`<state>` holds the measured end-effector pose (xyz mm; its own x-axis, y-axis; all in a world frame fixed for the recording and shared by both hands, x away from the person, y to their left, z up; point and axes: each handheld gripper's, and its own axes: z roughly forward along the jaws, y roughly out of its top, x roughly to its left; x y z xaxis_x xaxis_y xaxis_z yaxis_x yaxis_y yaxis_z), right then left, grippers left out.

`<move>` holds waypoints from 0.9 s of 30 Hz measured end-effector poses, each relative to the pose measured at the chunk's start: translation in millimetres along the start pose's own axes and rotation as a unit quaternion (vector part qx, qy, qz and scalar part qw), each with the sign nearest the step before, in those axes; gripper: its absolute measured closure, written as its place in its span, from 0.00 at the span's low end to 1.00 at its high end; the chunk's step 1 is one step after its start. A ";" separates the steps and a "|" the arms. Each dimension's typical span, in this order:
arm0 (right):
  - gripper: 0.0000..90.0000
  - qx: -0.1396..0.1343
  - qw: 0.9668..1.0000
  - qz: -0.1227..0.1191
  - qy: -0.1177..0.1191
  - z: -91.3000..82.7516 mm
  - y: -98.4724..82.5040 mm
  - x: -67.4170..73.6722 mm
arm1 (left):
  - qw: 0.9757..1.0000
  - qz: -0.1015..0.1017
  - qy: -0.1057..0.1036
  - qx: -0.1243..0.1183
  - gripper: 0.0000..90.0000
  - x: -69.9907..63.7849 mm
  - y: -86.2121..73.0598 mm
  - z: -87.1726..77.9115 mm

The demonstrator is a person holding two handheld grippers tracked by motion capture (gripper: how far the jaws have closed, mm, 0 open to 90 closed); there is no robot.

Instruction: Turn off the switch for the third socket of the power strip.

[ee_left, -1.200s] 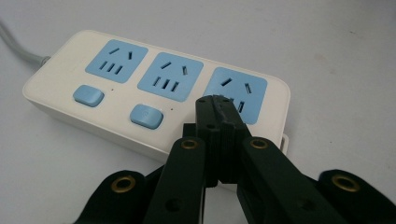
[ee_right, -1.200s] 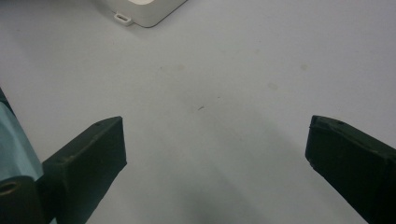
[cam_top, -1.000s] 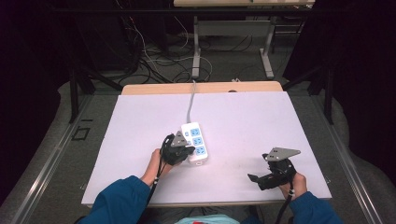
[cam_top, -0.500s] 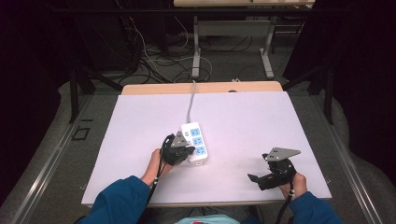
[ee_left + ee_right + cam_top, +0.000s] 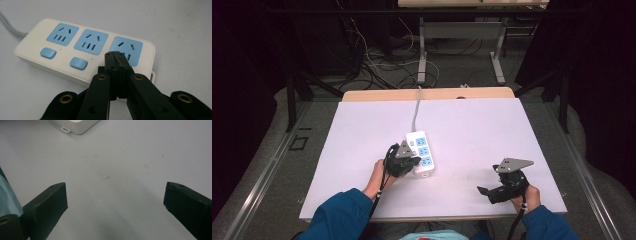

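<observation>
Nothing has moved since the earlier frame: both my hands sit where they were, and the power strip [image 5: 421, 152] hasn't shifted. My left gripper [image 5: 115, 53] has its jaws pressed together with nothing between them, tips hovering at or on the strip's near end, over the third blue socket [image 5: 127, 49]; whether they touch, I can't tell. Two blue switches [image 5: 78, 62] lie just left of the tips, and the third is probably hidden under them. My right gripper [image 5: 115, 197] has its jaws spread wide over bare table [image 5: 130, 157], the strip well ahead of them at upper left. Risks: the shut tips land on the socket face instead of a switch. A sideways push could skid the light strip. Its cable [image 5: 416, 112] may tug it back.
</observation>
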<state>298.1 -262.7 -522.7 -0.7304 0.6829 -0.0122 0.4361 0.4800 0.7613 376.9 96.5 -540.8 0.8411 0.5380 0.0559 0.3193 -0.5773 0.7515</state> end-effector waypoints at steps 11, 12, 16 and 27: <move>0.05 0.008 1.000 -0.001 0.006 -1.1 0.4 -0.5 | 1.000 -0.003 0.004 0.001 1.00 -0.2 0.1 -0.2; 0.05 0.008 1.000 0.000 0.006 -1.2 0.4 -0.4 | 1.000 -0.003 0.005 0.000 1.00 -0.3 0.0 0.0; 0.05 0.009 1.000 0.000 0.006 -1.1 0.4 -0.4 | 1.000 -0.004 0.006 0.001 1.00 -0.8 0.0 -0.3; 0.05 -0.005 1.000 0.000 0.003 0.4 -0.3 -0.2 | 1.000 -0.006 0.008 -0.002 1.00 0.4 1.2 -3.2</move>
<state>298.3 -262.8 -523.2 -0.7337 0.6794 -0.0073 0.4308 0.4735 0.7682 376.2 98.0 -537.8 0.8301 0.5547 0.0569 0.3281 -0.5684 0.7545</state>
